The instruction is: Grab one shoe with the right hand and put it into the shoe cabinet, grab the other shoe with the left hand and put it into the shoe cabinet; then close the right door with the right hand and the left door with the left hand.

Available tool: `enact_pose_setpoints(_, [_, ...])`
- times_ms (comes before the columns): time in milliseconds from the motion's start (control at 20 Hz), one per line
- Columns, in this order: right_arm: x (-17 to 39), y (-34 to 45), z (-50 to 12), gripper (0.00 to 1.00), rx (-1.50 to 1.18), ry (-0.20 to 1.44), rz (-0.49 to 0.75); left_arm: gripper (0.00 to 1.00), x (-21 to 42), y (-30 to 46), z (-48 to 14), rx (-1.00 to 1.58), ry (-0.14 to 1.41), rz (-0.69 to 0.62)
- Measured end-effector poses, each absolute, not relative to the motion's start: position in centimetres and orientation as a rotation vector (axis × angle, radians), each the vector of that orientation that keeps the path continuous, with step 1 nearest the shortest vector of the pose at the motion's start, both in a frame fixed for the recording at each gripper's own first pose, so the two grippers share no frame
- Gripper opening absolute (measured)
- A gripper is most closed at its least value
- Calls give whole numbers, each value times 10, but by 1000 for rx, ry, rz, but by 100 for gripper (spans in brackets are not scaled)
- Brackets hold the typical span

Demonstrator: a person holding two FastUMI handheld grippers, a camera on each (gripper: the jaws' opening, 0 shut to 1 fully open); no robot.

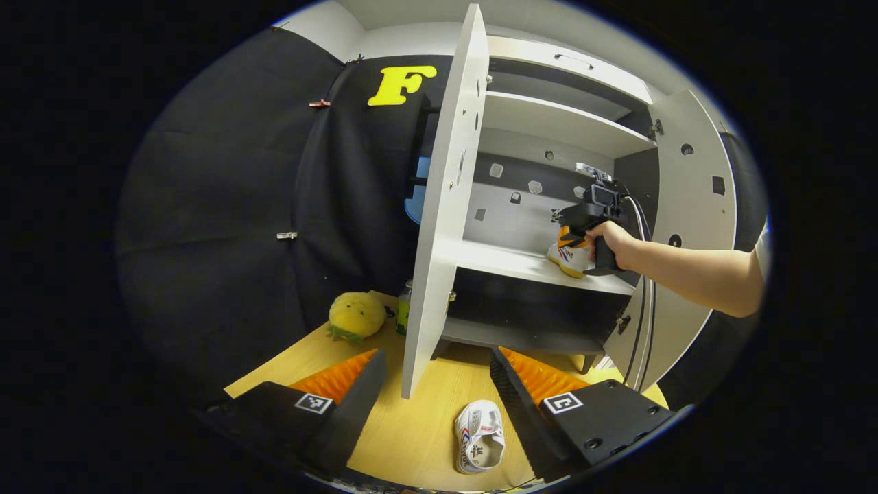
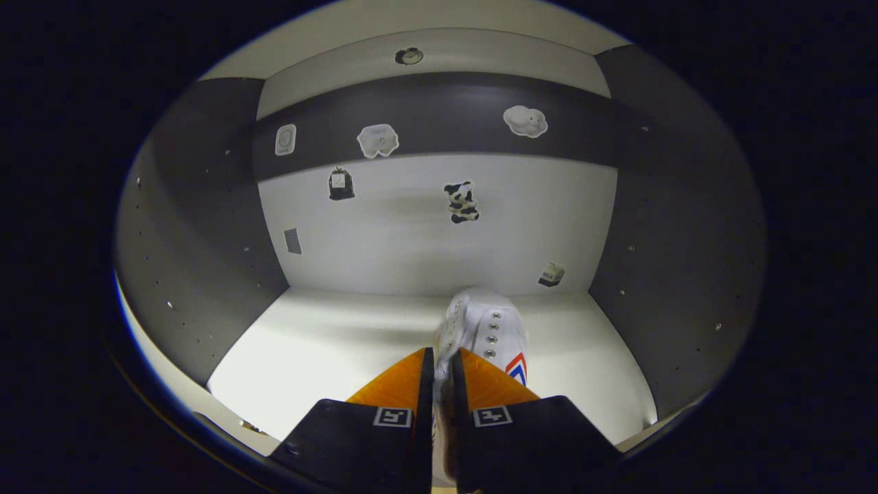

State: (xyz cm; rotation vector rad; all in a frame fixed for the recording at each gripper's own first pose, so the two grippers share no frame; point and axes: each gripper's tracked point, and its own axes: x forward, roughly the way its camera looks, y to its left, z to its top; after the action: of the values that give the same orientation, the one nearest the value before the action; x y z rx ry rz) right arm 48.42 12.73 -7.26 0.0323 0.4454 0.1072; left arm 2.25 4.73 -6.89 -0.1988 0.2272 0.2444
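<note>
My right tool (image 2: 439, 384) pinches the white shoe's (image 2: 483, 326) edge, resting on the shoe cabinet's (image 1: 549, 123) smooth middle shelf (image 2: 329, 343), open room leftward. Left tool (image 1: 435, 384) spread above the wooden worktop (image 1: 418, 425); other shoe (image 1: 479, 437) lies between its fingers, both doors open.

In the left gripper view the shoe on the shelf (image 1: 571, 258) is half hidden behind the right gripper (image 1: 566, 221) and the hand (image 1: 612, 241) holding it. The green bottle (image 1: 403, 309) is mostly covered by the left door (image 1: 446, 206). In the right gripper view the shoe's heel is lost between the right gripper's fingers (image 2: 398, 384); the stickers (image 2: 461, 201) are too small to read
</note>
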Motion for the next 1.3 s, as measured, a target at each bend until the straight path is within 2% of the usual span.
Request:
enact_pose_setpoints(50, [476,129,-60,25,69,438,118,95,18,46,-68,-193,222,250])
enact_pose_setpoints(150, [455,130,-35,35,137,407,142,95,12,43,-70,-179,226,260])
enact_pose_setpoints(250, [428,132,-11,67,164,343,180,95,7,40,-72,-178,228,275])
enact_pose_setpoints(350, [396,131,8,73,144,253,210,95,2,37,-72,-184,220,295])
enact_pose_setpoints(400, [379,130,13,81,119,218,226,95,0,34,-73,-181,220,301])
enact_pose_setpoints(450, [359,131,19,97,96,184,247,95,-3,31,-74,-172,221,311])
enact_pose_setpoints(850, [211,132,35,100,3,20,395,95,-20,7,-86,-172,210,337])
enact_pose_setpoints(1100, [145,105,5,98,12,43,397,95,-10,2,-122,-130,262,263])
enact_pose_setpoints(1300, [113,75,-25,98,-2,70,340,95,-1,-3,-170,-115,363,173])
